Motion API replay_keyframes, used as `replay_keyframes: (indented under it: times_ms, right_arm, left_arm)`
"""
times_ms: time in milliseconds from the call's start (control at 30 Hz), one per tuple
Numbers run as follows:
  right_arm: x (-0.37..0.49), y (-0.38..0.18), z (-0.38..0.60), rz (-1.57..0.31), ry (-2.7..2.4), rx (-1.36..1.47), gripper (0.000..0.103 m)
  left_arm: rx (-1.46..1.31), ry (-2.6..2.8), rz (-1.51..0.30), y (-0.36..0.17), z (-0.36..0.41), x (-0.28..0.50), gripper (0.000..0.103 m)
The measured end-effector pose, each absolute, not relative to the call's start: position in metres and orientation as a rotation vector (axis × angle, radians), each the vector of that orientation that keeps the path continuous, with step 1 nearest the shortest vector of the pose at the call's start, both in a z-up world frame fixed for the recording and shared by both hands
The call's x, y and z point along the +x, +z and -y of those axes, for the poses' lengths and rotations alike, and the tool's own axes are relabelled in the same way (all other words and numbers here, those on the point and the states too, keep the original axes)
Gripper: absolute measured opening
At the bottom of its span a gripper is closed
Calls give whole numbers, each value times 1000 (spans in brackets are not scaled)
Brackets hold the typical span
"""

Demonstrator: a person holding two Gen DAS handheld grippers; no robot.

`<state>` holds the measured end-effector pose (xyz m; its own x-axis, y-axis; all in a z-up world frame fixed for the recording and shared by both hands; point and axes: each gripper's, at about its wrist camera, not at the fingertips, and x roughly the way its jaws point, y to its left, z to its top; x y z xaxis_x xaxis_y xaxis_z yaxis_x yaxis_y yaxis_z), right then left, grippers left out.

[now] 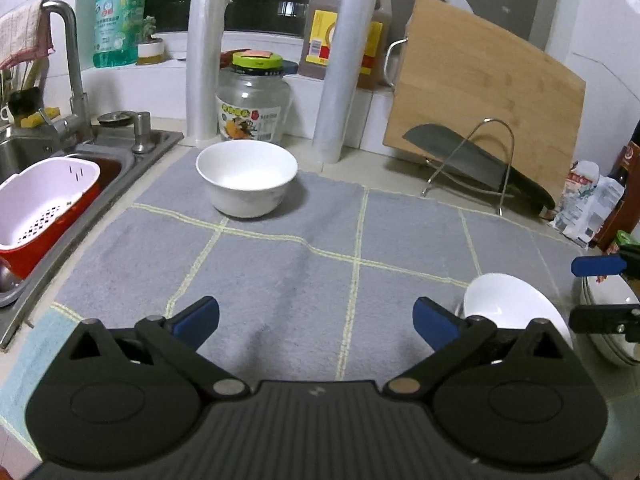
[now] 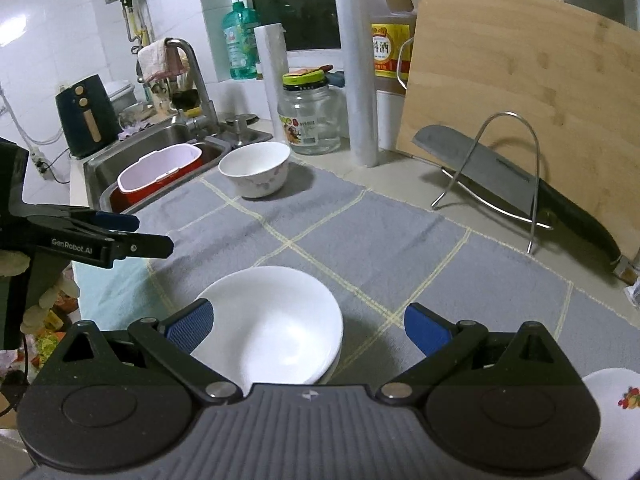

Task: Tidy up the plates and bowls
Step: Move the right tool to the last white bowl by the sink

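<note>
Early stage by the look of it, nothing visibly gathered into one place yet. Deep white bowl (image 1: pixel 247 178) sitting alone at far end of grey mat (image 1: pixel 280 272), just in front of glass jar (image 1: pixel 253 98) & near sink (image 1: pixel 60 168). Shallow white bowl (image 2: pixel 272 326) at near end of mat, well apart from deep one; seems to rest on another dish underneath, can't confirm. Stack of plates (image 1: pixel 608 320) at mat's right edge, one w/ fruit print. Left gripper (image 1: pixel 316 318) released, jaws wide, holding nothing, hovering over bare mat. Right gripper (image 2: pixel 306 326) also spread wide, empty, poised above shallow bowl w/ left pad over its rim, no contact evident. Still to do, prob: bring the bowls together, then settle bowls vs plates. Knife on wire rack (image 2: pixel 496 168) & cutting board (image 2: pixel 520 92) not part of job.
</note>
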<state>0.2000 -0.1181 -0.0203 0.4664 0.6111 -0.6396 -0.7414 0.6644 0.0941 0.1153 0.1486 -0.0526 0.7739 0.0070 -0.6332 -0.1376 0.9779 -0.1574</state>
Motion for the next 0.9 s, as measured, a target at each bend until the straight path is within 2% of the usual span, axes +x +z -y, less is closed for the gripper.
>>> replay_keyframes:
  times_ms: [367, 900]
  right_arm:
    - [206, -12, 89, -709, 707, -228, 103]
    - [238, 3, -21, -713, 689, -310, 103]
  left_arm:
    - [-85, -4, -691, -67, -187, 161, 102]
    - [51, -130, -652, -92, -241, 217, 102]
